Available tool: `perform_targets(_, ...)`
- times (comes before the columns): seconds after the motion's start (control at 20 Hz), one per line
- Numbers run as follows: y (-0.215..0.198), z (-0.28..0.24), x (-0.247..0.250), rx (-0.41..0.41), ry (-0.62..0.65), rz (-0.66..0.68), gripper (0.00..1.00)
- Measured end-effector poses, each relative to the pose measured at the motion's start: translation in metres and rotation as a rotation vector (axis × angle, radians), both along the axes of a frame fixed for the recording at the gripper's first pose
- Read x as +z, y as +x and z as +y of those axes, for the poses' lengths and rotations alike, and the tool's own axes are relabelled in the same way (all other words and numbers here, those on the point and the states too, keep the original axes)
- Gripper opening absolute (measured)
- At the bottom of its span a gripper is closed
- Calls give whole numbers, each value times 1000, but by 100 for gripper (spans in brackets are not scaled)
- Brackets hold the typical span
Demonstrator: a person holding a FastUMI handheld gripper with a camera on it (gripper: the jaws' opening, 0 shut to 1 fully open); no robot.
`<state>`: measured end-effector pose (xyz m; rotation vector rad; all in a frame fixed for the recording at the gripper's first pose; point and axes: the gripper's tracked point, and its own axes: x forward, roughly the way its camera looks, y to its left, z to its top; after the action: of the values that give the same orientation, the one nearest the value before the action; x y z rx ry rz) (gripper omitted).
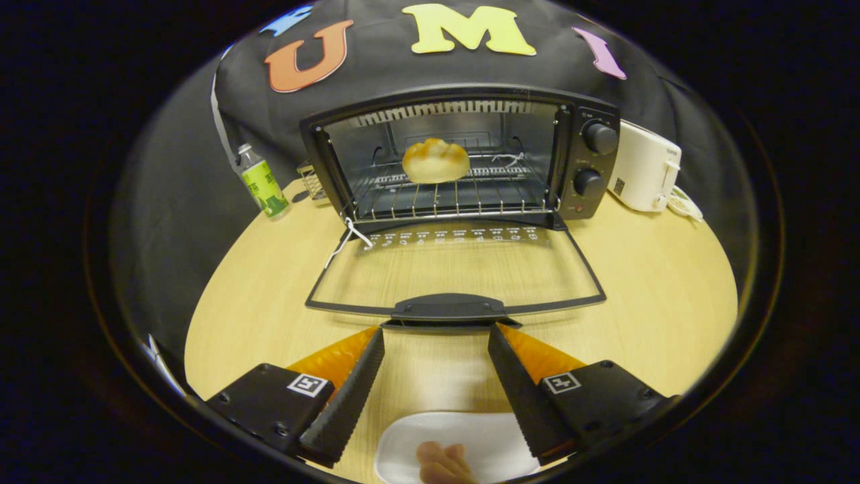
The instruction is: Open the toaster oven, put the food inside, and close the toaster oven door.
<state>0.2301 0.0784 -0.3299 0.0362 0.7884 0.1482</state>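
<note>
A round wooden table [645, 296] is carrying the whole scene, with the toaster oven [463, 154] sitting at its far side against the cloth wall and gaping open. Its glass door [457, 272] is lying flat toward the camera, the handle [449, 308] pointing straight at the gripper [437, 336]. A bun [435, 160] is resting on the wire rack [450, 195], well inside the cavity, so the loading appears done and closing the door looks to be the step in hand. The fingers are standing wide apart and gripping nothing, their tips just short of the handle. Doing this well likely means slipping under the handle's front lip, or pinching it squarely at its middle, then lifting in an arc about the hinge rather than pushing straight in, which could shove the oven backward. Bare tabletop is lying open on both sides of the door, giving the gripper room to swing up. A white toaster [643, 167] is standing just right of the oven and a green-labelled bottle [263, 183] well to its left, both clear of the door's path. A white tray [437, 437] is sitting below the fingers, something pale and blurred lying on it.
</note>
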Motion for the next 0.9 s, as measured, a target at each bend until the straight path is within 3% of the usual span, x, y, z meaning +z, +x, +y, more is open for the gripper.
perform_targets(0.9,4,5,23,-13,27,103,100)
